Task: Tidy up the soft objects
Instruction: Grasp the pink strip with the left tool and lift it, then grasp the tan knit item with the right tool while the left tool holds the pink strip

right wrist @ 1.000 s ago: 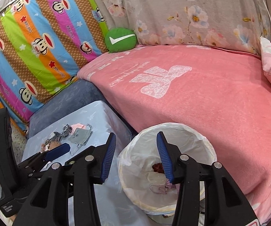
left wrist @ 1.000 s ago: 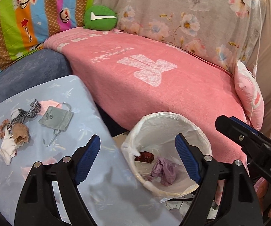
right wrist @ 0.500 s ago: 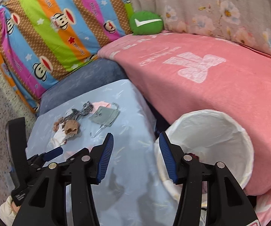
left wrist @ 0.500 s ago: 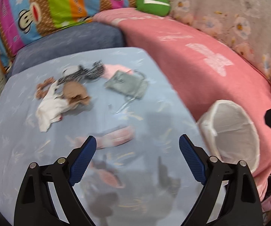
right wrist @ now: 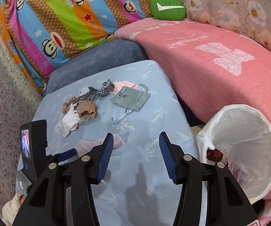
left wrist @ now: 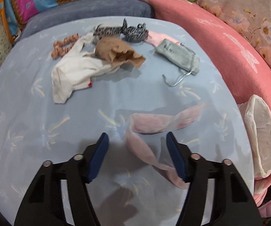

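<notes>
Several soft items lie on the light blue cloth [left wrist: 31, 131]. They include a pale pink sock [left wrist: 154, 122], a white cloth [left wrist: 75, 71], a tan sock [left wrist: 116, 51], a zebra-print piece [left wrist: 124, 31] and a grey drawstring pouch [left wrist: 176, 54]. My left gripper [left wrist: 137, 141] hangs low over the pink sock. Its jaws are closing with the sock's lower leg between them, and the pads are clear of the fabric. My right gripper [right wrist: 136, 139] is open above bare blue cloth, with nothing between its fingers. The pink sock [right wrist: 99, 143] shows just left of it.
A bin with a white liner [right wrist: 248, 141] stands right of the blue surface and holds a dark red item [right wrist: 213, 154] and a lilac cloth [right wrist: 235, 169]. Behind are a pink blanket [right wrist: 210, 66], a green cushion [right wrist: 167, 8] and a striped cartoon cushion [right wrist: 60, 18]. A brown scrunchie [left wrist: 61, 45] lies far left.
Both views have swung left from the bin to the blue cloth. My left gripper has dropped toward the pink sock and its jaws have narrowed. The right gripper's opening looks the same.
</notes>
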